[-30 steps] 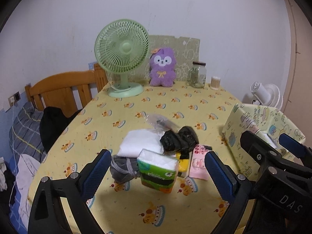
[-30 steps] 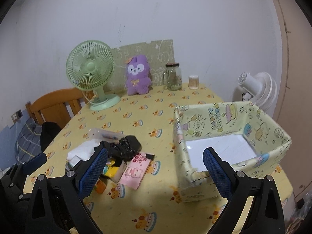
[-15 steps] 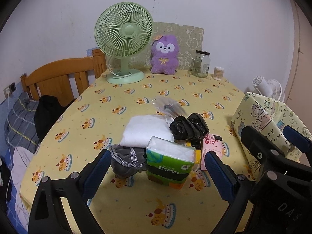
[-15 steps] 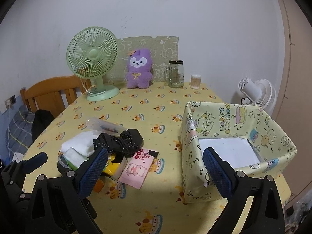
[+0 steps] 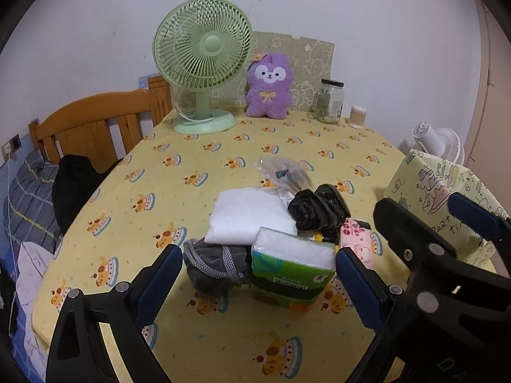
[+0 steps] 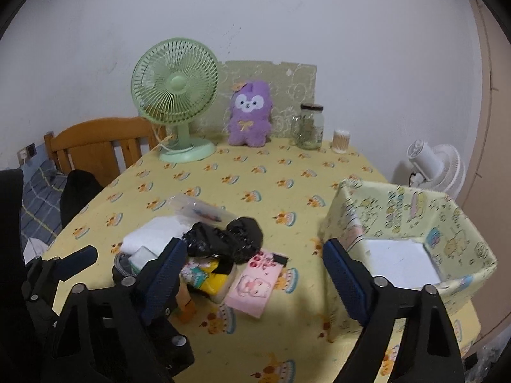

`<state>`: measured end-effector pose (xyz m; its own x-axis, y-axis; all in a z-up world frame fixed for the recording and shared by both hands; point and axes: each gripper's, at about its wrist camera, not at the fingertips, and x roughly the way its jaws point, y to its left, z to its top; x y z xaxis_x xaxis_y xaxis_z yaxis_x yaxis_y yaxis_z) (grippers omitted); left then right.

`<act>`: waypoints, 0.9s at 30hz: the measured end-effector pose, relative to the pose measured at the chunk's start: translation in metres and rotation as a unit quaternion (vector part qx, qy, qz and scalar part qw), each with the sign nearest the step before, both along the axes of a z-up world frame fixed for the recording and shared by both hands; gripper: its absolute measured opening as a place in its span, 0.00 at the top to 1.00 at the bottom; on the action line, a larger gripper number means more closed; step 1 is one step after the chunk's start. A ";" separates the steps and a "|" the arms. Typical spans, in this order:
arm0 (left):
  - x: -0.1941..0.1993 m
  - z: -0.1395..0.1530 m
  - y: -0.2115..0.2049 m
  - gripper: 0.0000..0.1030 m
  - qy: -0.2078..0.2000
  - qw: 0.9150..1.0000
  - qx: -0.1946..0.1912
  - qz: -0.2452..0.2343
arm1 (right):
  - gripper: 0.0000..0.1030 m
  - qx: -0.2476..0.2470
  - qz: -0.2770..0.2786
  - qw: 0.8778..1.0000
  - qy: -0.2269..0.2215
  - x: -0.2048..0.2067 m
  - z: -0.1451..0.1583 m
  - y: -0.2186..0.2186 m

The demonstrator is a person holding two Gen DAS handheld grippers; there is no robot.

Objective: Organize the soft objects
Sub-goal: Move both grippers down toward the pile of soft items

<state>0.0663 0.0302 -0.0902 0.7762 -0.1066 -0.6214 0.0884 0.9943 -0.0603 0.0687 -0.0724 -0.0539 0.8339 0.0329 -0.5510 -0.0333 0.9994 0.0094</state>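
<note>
A pile of soft things lies mid-table: a green tissue pack (image 5: 292, 266), a grey drawstring pouch (image 5: 215, 266), a folded white cloth (image 5: 247, 215), a crumpled black bag (image 5: 319, 207), and a pink packet (image 5: 354, 242). The black bag (image 6: 223, 239) and pink packet (image 6: 255, 282) also show in the right wrist view. My left gripper (image 5: 255, 284) is open and empty, close in front of the tissue pack. My right gripper (image 6: 252, 282) is open and empty over the pink packet, left of the empty yellow patterned box (image 6: 453, 220).
A green desk fan (image 5: 202, 63), a purple plush (image 5: 270, 87), a glass jar (image 5: 329, 102) and a small swab pot (image 5: 357, 117) stand along the table's far edge. A wooden chair (image 5: 95, 127) is at the left. A white fan (image 6: 434, 169) stands beyond the box.
Both grippers have moved forward and lower toward the pile; the tissue pack now sits close between my left fingers. Both stay open and nothing has been taken.
</note>
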 end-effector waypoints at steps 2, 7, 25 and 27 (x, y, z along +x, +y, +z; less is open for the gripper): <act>0.001 -0.003 0.000 0.05 0.002 1.000 -0.001 -0.003 | 0.14 0.009 0.005 1.000 0.009 0.003 -0.004 0.001; 0.004 -0.008 -0.005 0.05 0.006 1.000 0.006 -0.007 | 0.15 0.022 0.007 0.999 0.028 0.011 -0.016 0.004; 0.018 -0.033 -0.017 0.16 0.030 0.999 0.045 0.007 | 0.15 0.003 -0.030 0.997 0.078 0.030 -0.050 -0.007; 0.018 -0.034 -0.017 0.18 0.031 0.998 0.049 0.010 | 0.15 0.017 -0.034 0.995 0.092 0.032 -0.055 -0.010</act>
